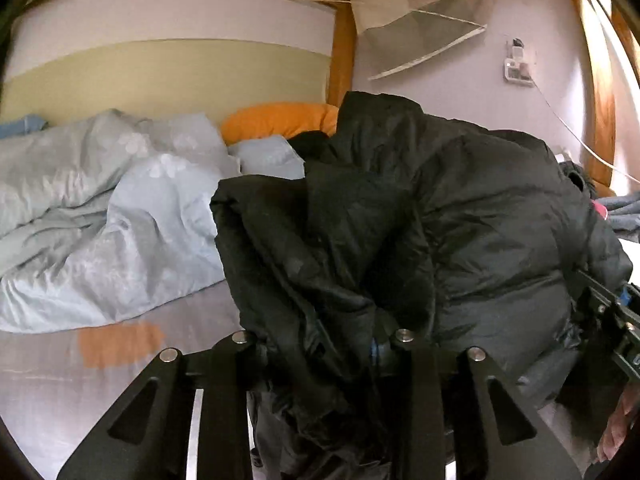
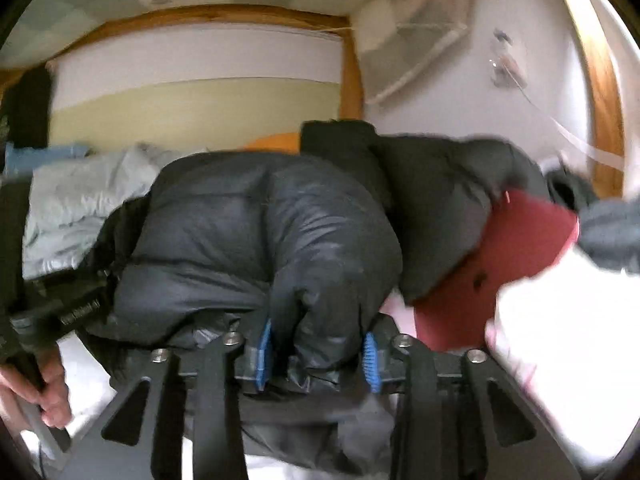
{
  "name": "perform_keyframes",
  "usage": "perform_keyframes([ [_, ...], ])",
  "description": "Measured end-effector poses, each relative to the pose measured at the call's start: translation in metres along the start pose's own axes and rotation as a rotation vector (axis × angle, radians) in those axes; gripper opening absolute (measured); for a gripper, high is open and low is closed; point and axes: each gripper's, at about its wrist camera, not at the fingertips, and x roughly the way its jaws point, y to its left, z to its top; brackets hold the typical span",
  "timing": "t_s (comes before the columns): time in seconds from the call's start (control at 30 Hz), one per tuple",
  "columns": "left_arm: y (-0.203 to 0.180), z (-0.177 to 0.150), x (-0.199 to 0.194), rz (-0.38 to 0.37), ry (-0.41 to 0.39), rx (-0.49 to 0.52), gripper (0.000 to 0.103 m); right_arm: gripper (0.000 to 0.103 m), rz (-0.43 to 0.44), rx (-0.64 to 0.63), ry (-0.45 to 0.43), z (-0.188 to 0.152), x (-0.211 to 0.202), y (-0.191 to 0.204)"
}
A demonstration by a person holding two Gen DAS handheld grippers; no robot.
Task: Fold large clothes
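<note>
Big bed [image 1: 120, 380] below, blue blanket [image 1: 100, 220] bunched at the back. Puffy black coat [image 1: 460, 220] lifted above it, likely to spread flat for folding. Left gripper [image 1: 324, 356] half open, stuffed with black cloth, so clamped on the coat. Right gripper [image 2: 318, 354] pinching a fat fold between blue pads [image 2: 264, 344]. Both pointing a bit down, side by side.

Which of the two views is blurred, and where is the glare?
Right wrist view: smeared, worst at the red cloth, with the lower right washed out white. Left wrist view: sharp on the black jacket and quilt; glare only along the right edge.
</note>
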Motion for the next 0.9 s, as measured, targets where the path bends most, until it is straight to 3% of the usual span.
perform_keyframes([
  [0.07,0.005,0.004,0.004,-0.004,0.026,-0.015,0.049,0.075,-0.062,0.009,-0.03,-0.004,-0.007,-0.004],
  [0.13,0.007,0.009,0.005,0.047,0.051,-0.02,0.079,0.079,-0.086,-0.004,-0.027,-0.004,-0.006,-0.005],
  [0.2,0.014,0.018,-0.01,0.127,0.027,-0.011,0.08,0.079,-0.055,0.015,-0.017,0.0,-0.009,-0.005],
  [0.3,0.034,0.031,-0.042,0.167,-0.028,-0.022,0.08,0.091,-0.05,0.042,-0.115,0.002,-0.034,-0.007],
  [0.37,0.047,0.034,-0.068,0.169,-0.064,-0.037,0.085,0.103,-0.07,0.041,-0.186,0.006,-0.059,-0.007],
  [0.47,0.056,0.035,-0.116,0.205,-0.168,-0.019,0.098,0.103,-0.03,0.094,-0.221,0.011,-0.086,-0.006],
  [0.6,0.055,0.007,-0.19,0.23,-0.311,0.07,0.103,0.103,0.082,0.151,-0.213,0.007,-0.113,-0.001],
  [0.67,0.05,-0.014,-0.219,0.262,-0.358,0.119,0.103,0.103,0.088,0.148,-0.243,-0.004,-0.129,0.01],
  [0.77,0.051,-0.039,-0.242,0.308,-0.355,0.144,0.103,0.103,0.108,0.099,-0.226,-0.02,-0.138,0.034],
  [0.9,0.064,-0.069,-0.261,0.333,-0.381,0.07,0.103,0.103,0.133,0.05,-0.18,-0.052,-0.141,0.072],
])
